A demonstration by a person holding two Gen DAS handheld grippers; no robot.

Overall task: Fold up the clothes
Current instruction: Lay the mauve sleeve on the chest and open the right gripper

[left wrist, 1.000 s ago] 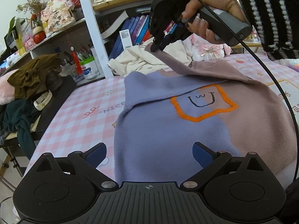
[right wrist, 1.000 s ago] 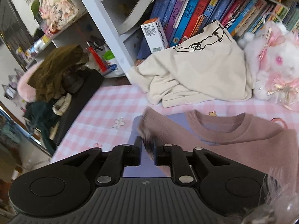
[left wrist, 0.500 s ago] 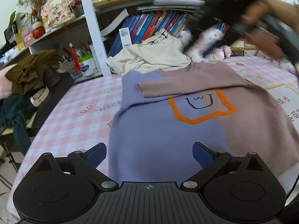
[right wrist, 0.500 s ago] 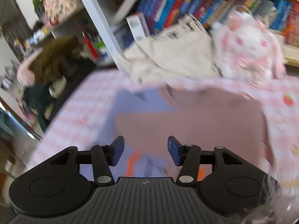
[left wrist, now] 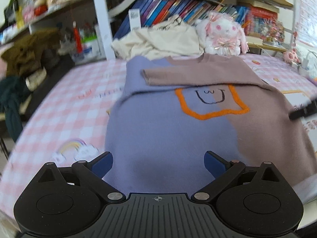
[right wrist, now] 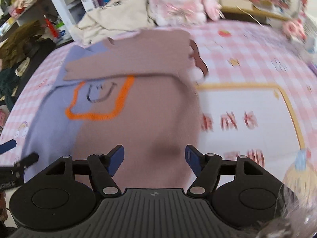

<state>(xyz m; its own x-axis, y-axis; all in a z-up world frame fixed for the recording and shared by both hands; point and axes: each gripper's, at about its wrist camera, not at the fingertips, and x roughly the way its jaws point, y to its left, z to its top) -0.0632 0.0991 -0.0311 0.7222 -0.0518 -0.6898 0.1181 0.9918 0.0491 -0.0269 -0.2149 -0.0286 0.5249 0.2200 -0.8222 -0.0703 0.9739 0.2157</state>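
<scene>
Pink checked cloth (left wrist: 83, 103) covers the surface in front of a crowded bookshelf (left wrist: 178, 6), and on it the sweater (left wrist: 162, 130), half lilac and half dusty pink, lies flat. From the left wrist view, the left gripper (left wrist: 158, 163) hangs over the sweater's near hem on the lilac half, its blue pads spread wide with nothing between them. One pink sleeve (left wrist: 194, 76) is laid crosswise over the chest, its cuff ending on the lilac side just above the orange square (left wrist: 212, 103). The sweater's long axis runs straight away from this gripper, from the hem up to the collar by the cream garment (left wrist: 162, 37) and plush rabbit (left wrist: 221, 33). From the right wrist view, which is blurred, the right gripper (right wrist: 154, 163) sits over the pink half below the orange square, near the sweater's right edge, with printed cloth to its right. Its jaws have just been opening and stand apart; only the fabric below shows in the gap, none pinched. The left gripper's tip (right wrist: 8, 146) shows at the frame's left, beyond the lilac side. Judging from this, both grippers sit at the hem end, so the bottom edge is the nearest thing to take, the left for the lilac corner and the right for the pink one, for a fold up toward the collar.
</scene>
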